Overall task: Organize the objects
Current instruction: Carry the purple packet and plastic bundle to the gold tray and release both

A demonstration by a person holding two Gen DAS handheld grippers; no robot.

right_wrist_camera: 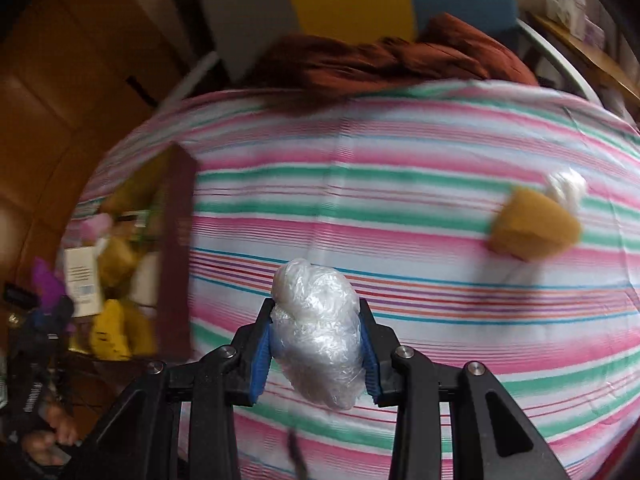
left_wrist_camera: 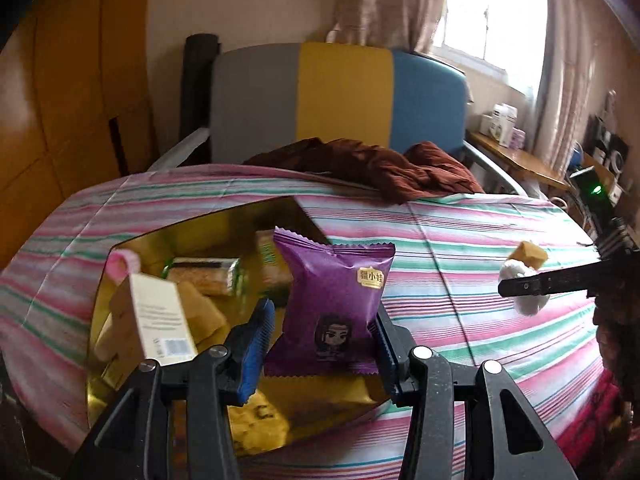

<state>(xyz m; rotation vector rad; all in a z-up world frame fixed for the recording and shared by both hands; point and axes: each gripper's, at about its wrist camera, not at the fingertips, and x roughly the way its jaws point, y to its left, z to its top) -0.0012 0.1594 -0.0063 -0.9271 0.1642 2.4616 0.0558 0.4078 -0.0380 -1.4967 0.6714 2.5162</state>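
while each claw (left_wrist_camera: pixel 324 344) clamps a packet (left_wrist_camera: pixel 334 300), snacks fill the gold box (left_wrist_camera: pixel 132 240).

The left gripper (left_wrist_camera: pixel 326 332) points down at a slant, and its blue pads press on both sides of a purple packet (left_wrist_camera: pixel 332 300). The right gripper (right_wrist_camera: pixel 318 334) points down more steeply (its blue pads squeeze a ball of clear plastic wrap (right_wrist_camera: pixel 316 328)). In the right wrist view, a hand (right_wrist_camera: pixel 48 436) shows at the lower left edge, blurred.
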